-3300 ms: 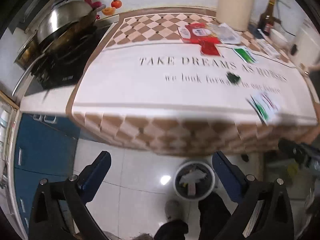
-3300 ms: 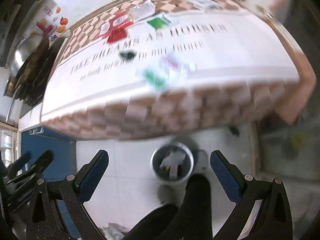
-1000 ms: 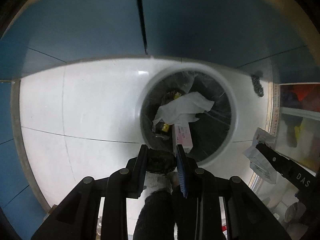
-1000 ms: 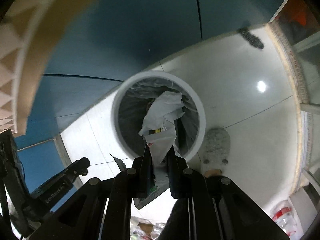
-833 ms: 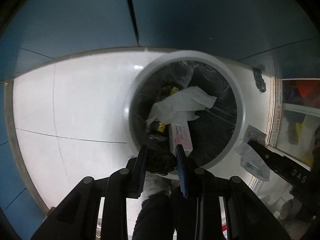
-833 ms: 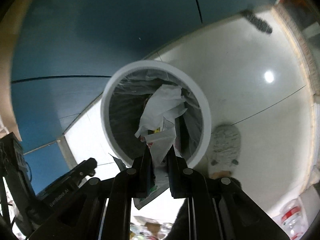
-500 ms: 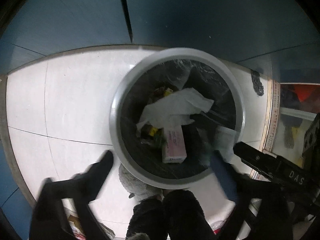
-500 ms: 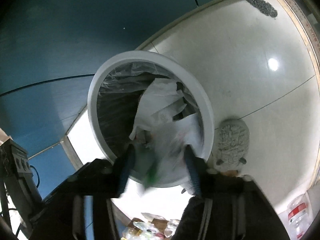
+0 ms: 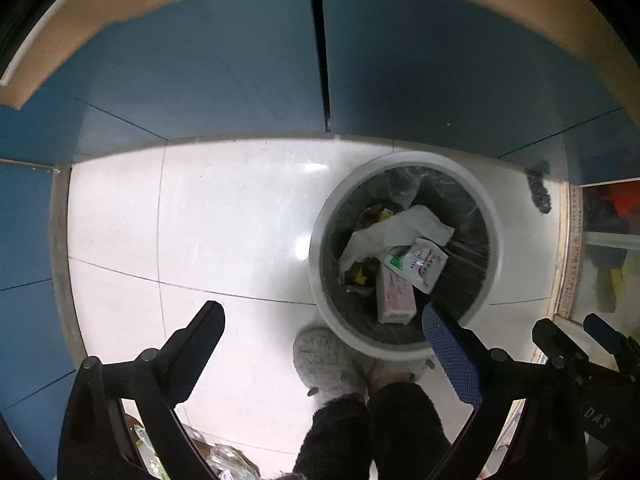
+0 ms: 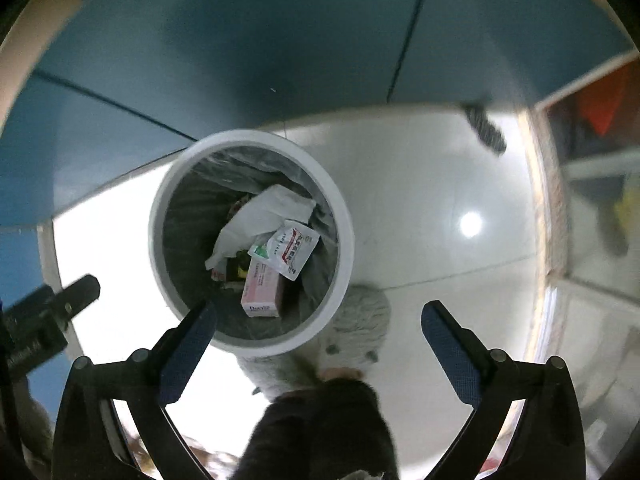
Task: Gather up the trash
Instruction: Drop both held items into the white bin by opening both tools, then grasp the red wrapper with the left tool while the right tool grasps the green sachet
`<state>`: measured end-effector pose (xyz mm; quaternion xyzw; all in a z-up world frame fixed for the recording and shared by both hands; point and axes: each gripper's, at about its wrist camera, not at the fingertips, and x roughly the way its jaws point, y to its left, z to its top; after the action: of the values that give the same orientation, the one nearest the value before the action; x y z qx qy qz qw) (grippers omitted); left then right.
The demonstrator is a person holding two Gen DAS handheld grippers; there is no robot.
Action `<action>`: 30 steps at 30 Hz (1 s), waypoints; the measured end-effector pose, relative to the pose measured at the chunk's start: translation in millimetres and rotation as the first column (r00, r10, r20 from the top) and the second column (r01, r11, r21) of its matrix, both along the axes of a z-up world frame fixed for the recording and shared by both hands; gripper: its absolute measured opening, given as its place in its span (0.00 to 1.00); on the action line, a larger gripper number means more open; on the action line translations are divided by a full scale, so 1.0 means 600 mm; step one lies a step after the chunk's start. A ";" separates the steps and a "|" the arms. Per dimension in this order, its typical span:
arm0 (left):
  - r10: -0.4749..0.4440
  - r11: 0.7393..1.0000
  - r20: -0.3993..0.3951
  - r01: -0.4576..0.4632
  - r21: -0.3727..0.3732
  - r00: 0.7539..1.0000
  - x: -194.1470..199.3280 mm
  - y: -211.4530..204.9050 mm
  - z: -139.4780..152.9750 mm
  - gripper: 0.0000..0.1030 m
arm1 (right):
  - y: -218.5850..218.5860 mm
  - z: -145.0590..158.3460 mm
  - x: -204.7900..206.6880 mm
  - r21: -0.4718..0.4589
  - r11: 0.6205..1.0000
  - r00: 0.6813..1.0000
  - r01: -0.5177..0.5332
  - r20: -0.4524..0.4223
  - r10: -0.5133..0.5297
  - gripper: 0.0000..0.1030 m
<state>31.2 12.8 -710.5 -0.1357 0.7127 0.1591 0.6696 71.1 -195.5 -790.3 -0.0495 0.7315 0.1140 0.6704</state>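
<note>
Both grippers hang over the floor with nothing between their fingers. The left gripper (image 9: 320, 336) has its jaws spread wide, blue textured pads facing inward; the right gripper (image 10: 318, 334) is likewise spread wide and empty. The right gripper's black body also shows at the lower right of the left wrist view.

The task's things lie in the waste bin (image 9: 496, 256), a round white-rimmed bin at centre right of the left view and centre left of the right view (image 10: 344, 216), lined with a thin, crinkled, translucent bag. Inside it rest a white sachet with green and red print (image 9: 416, 265), a pink and white carton (image 9: 394, 296) lying partly under the sachet, a crumpled white tissue (image 9: 396, 230), and small yellow scraps, too small to identify.

Judgement: the drop-off step appears complete, since both grippers are empty and the rubbish sits within the bin. The next move likely calls for lifting both grippers away from the bin and seeking any remaining rubbish; none is visible outside the bin here.

Surroundings: glossy white floor tiles (image 9: 224, 220) with thin grout lines and light glare; matt blue cabinet doors (image 9: 200, 72) across the top; a grey fleecy slipper (image 9: 324, 364) touching the bin's lower edge.
</note>
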 end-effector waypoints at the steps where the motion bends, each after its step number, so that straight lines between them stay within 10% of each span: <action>1: -0.002 1.000 0.001 0.002 -0.003 1.000 -0.004 -0.001 0.019 0.98 | 0.003 0.020 -0.003 0.002 1.000 1.000 -0.016 0.009 0.016 1.00; 20: -0.010 1.000 0.100 0.011 -0.004 0.995 -0.079 -0.017 0.492 0.98 | -0.002 0.508 -0.063 0.026 0.994 0.989 -0.106 0.106 0.102 1.00; 30: -0.041 0.990 0.354 -0.010 0.142 0.934 0.018 0.020 0.752 0.98 | -0.028 0.822 -0.001 0.202 0.979 0.964 -0.032 0.264 -0.023 1.00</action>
<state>42.0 24.8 -259.0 -0.1085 0.5678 0.1769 0.7966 70.4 -212.3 -297.0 0.0031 0.6195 0.1825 0.7635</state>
